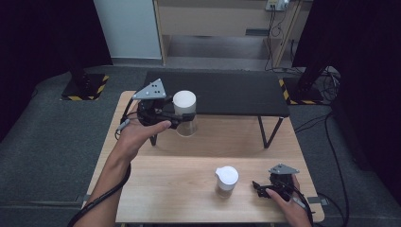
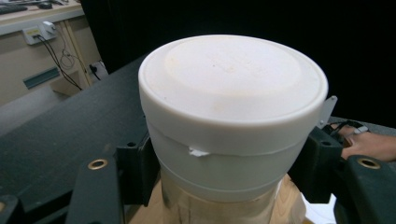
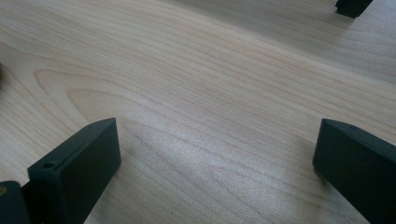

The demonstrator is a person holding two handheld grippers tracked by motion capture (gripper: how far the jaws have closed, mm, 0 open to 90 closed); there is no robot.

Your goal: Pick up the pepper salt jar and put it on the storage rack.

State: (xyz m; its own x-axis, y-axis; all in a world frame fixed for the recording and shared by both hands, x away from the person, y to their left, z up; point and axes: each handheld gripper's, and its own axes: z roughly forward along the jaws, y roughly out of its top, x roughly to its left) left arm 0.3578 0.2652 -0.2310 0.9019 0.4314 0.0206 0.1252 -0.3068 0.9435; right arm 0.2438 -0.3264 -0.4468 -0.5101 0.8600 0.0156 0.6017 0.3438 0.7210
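My left gripper (image 1: 176,117) is shut on a clear jar with a white lid (image 1: 185,112), its jaws gripping just under the lid. It holds the jar upright over the far left of the wooden table (image 1: 156,189), apparently off the surface. In the left gripper view the white-lidded jar (image 2: 233,102) sits close up between the black fingers (image 2: 95,186). A second white-lidded jar (image 1: 226,179) stands near the front edge. Just right of it, my right gripper (image 1: 261,188) rests low over the table, open. In the right gripper view, bare wood lies between its jaws (image 3: 215,163).
A low black bench (image 1: 222,92) stands across the far side of the wooden table, one of its legs (image 1: 265,132) coming down on the wood. Grey carpet surrounds the table. Shelving and cables are at the back.
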